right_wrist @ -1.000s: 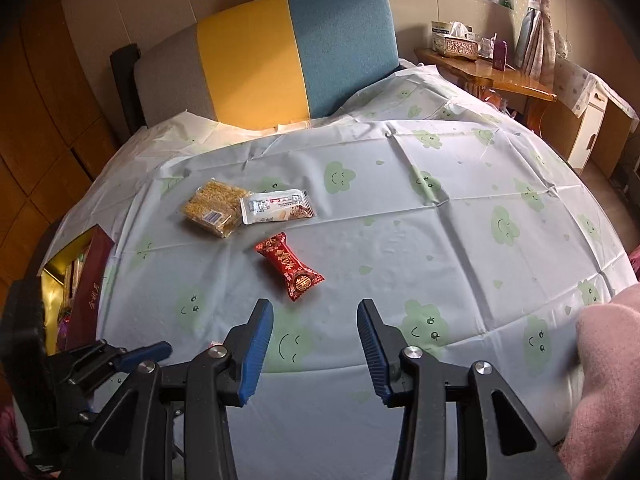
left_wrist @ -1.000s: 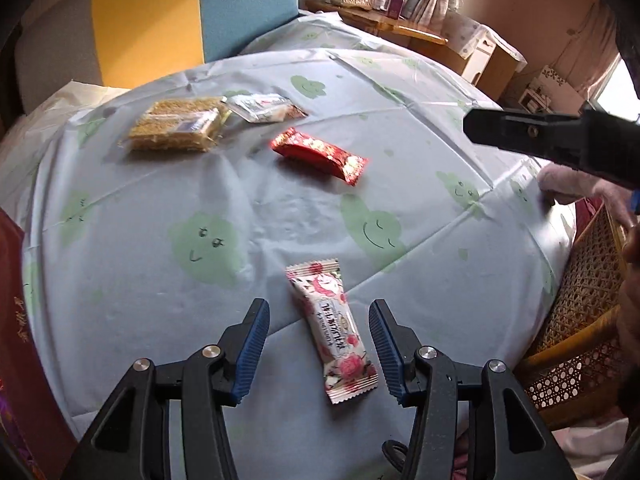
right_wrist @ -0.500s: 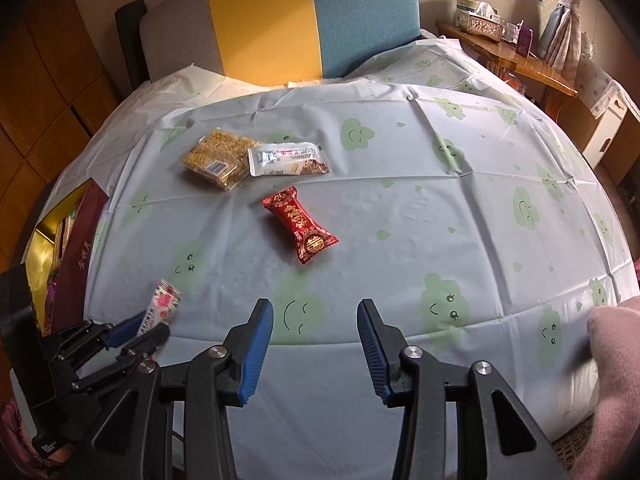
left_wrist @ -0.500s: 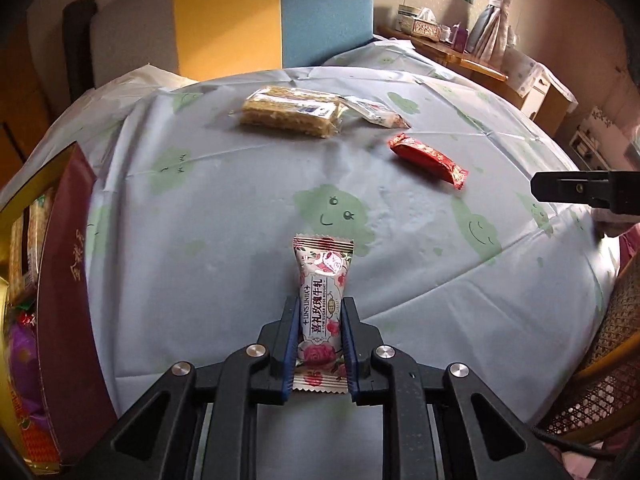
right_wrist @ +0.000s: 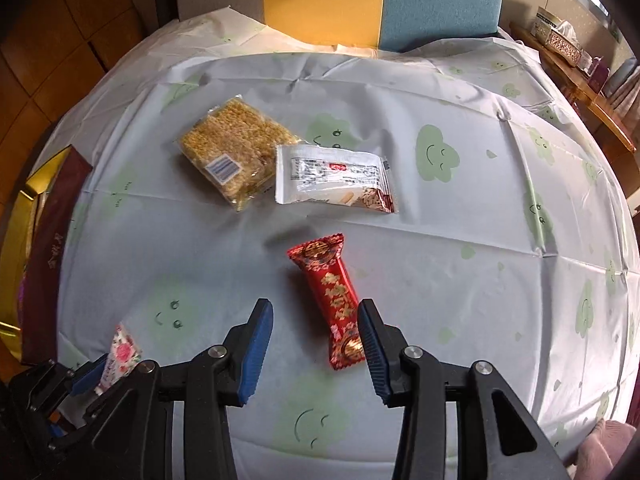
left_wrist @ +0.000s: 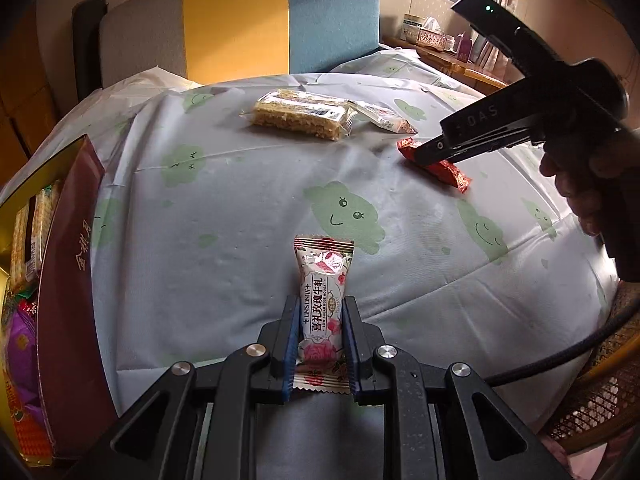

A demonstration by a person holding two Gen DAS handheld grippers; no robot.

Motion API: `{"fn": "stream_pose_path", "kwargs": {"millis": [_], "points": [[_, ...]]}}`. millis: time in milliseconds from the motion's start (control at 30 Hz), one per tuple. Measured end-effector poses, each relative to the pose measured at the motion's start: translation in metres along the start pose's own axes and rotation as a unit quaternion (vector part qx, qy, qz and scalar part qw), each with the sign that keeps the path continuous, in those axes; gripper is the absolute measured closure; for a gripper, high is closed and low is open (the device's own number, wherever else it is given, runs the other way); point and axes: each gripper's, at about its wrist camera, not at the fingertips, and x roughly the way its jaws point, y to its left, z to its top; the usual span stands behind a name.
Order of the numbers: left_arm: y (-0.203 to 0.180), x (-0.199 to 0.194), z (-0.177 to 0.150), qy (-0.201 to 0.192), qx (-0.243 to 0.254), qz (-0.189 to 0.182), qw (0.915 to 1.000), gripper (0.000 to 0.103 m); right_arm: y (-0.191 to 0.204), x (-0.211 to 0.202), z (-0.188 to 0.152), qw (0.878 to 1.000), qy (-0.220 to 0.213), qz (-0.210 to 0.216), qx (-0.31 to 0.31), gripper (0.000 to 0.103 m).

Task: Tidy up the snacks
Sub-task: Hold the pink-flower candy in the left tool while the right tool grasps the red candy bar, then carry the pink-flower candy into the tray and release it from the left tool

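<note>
My left gripper (left_wrist: 320,312) is shut on a white rose-print candy bar (left_wrist: 323,280) and holds it above the table; the bar also shows in the right wrist view (right_wrist: 120,354). My right gripper (right_wrist: 316,316) is open, its jaws on either side of a red gold-print candy (right_wrist: 334,300) lying on the tablecloth; that candy shows in the left wrist view (left_wrist: 444,166) under the right gripper. A yellow crispy bar (right_wrist: 236,148) and a white snack packet (right_wrist: 334,180) lie farther back.
An open dark-red gift box (left_wrist: 60,264) with several snacks inside stands at the table's left edge. The round table wears a white cloth with green smiley clouds (right_wrist: 436,152). A yellow-and-blue chair back (right_wrist: 380,0) stands behind. A rattan chair (left_wrist: 600,396) is at the right.
My left gripper closed on the rose-print bar and lifted it. My right gripper moved forward and down until its open jaws straddle the red candy.
</note>
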Motion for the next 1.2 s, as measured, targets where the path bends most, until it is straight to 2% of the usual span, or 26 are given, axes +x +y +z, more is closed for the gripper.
{"fn": "stream_pose_path", "kwargs": {"millis": [33, 67, 133, 300, 500, 900, 1200], "points": [[0.0, 0.0, 0.0, -0.001, 0.0, 0.001, 1.0, 0.082, -0.004, 0.007, 0.001, 1.0, 0.002, 0.009, 0.008, 0.057], [0.0, 0.0, -0.001, -0.003, 0.0, 0.001, 1.0, 0.082, -0.007, 0.011, 0.001, 1.0, 0.0, 0.016, 0.013, 0.062], [-0.001, 0.0, -0.002, -0.006, -0.001, 0.002, 1.0, 0.082, -0.012, 0.022, -0.003, 0.999, 0.024, 0.012, 0.017, 0.08], [-0.002, -0.002, -0.004, -0.012, 0.0, 0.006, 0.9999, 0.083, 0.001, 0.021, -0.007, 1.0, 0.019, -0.008, -0.024, 0.08], [-0.002, -0.003, -0.001, -0.009, -0.008, 0.008, 0.9999, 0.083, -0.004, 0.023, -0.006, 1.0, 0.025, 0.012, -0.009, 0.078], [-0.001, -0.01, 0.003, 0.006, -0.024, 0.023, 0.9994, 0.084, 0.009, 0.025, -0.012, 0.998, 0.005, -0.025, -0.065, 0.078], [-0.001, -0.034, 0.006, -0.018, -0.021, 0.031, 0.9991, 0.084, 0.012, 0.025, -0.012, 0.997, -0.001, -0.033, -0.075, 0.078]]}}
